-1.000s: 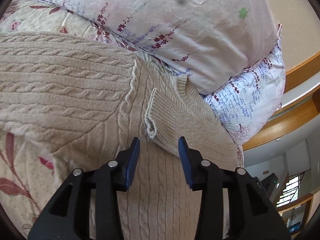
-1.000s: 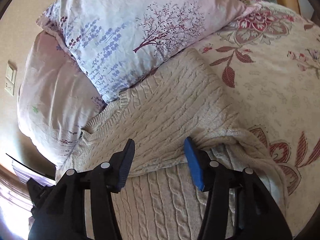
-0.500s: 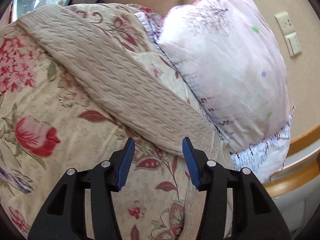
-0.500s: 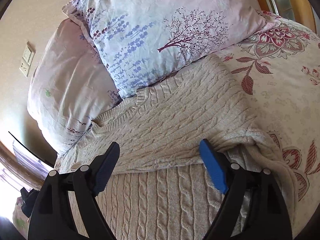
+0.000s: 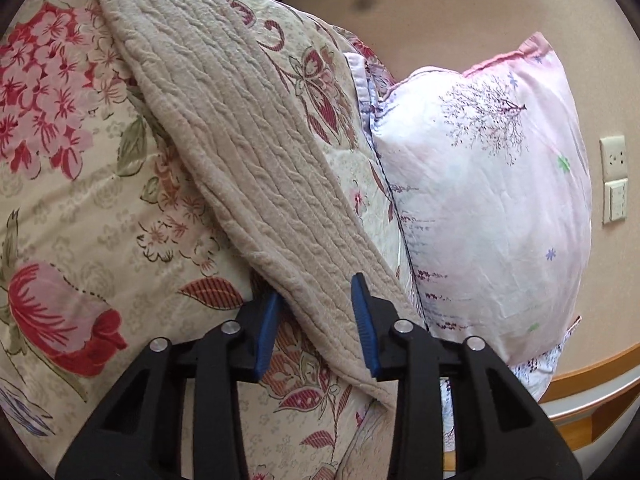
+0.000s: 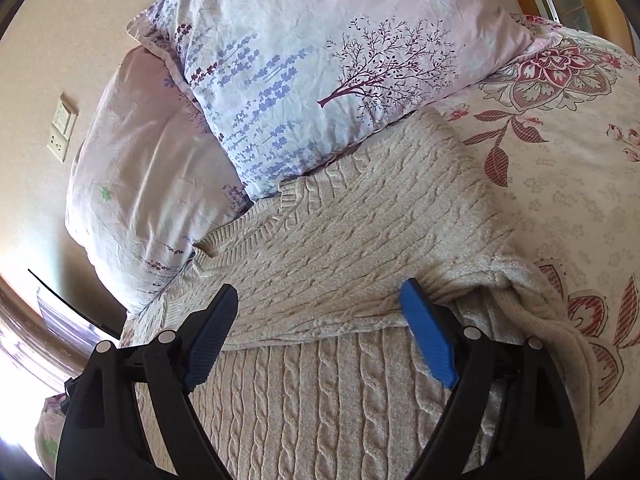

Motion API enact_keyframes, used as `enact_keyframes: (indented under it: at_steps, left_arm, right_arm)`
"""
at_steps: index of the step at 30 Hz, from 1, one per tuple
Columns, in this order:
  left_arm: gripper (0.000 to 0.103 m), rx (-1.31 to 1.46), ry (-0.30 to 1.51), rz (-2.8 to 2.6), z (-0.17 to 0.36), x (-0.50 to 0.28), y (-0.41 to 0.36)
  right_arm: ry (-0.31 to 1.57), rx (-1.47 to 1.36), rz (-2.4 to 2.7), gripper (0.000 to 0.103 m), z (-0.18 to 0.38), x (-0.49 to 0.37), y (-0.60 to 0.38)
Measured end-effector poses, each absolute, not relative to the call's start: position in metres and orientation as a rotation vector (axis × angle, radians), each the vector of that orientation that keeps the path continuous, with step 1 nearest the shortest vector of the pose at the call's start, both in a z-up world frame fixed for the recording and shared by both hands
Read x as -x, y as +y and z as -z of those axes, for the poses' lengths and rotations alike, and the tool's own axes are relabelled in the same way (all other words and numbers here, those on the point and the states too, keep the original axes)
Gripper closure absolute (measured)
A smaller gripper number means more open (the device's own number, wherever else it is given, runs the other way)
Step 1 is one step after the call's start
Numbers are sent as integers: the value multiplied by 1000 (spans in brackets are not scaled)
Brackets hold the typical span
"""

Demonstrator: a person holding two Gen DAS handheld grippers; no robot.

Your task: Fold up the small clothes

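Sweater [image 6: 360, 248] lies on the floral bedspread [image 5: 80, 200] against the pillows [image 6: 320, 60], one sleeve [image 6: 312, 280] already folded across the body. Left gripper [image 5: 316, 308]: jaws spread around the other sleeve [image 5: 248, 160], probably not gripping yet. Right gripper [image 6: 320, 336]: jaws wide apart, holding nothing. Pinch the sleeve near its edge, then carry it flat across without dragging the body.

Two pillows [image 6: 320, 68] lean on the floral bedspread [image 5: 80, 208].
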State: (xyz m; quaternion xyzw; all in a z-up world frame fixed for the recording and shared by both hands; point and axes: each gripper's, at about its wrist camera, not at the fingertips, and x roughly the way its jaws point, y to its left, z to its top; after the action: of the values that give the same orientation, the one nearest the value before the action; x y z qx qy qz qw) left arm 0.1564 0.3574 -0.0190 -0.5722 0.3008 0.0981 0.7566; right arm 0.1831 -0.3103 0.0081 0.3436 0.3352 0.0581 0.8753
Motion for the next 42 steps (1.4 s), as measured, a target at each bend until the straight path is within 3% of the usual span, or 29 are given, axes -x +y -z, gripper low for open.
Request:
enact_keyframes:
  at_steps: [7, 14, 22, 28, 32, 35, 36, 37, 38, 42]
  left_arm:
    - [95, 1302, 592, -247, 16, -159, 376]
    - [96, 1190, 527, -61, -38, -185, 334]
    - [96, 1049, 534, 363, -89, -225, 201]
    - [96, 992, 739, 509, -44, -244, 90]
    - [96, 1024, 859, 474, -1, -244, 60]
    - [90, 1050, 878, 455, 11, -241, 61]
    - [84, 1067, 880, 442, 12, -240, 64]
    - [71, 1085, 878, 426, 13, -239, 68]
    - [68, 1105, 869, 414, 13, -237, 73]
    - [64, 1156, 842, 373, 11, -232, 100]
  right_arm:
    - [688, -736, -127, 18, -8, -181, -312]
    - [672, -763, -142, 18, -8, -179, -316]
    - [650, -788, -160, 17, -8, -177, -319]
    - [638, -802, -173, 17, -8, -175, -321]
    - [635, -805, -179, 16, -8, -175, -321]
    - [633, -806, -182, 15, -8, -175, -321]
    - [632, -806, -182, 15, -8, -175, -321]
    - [632, -807, -181, 15, -8, -175, -321]
    - [631, -808, -181, 15, -8, -175, -321]
    - [630, -810, -181, 15, -8, -175, -322]
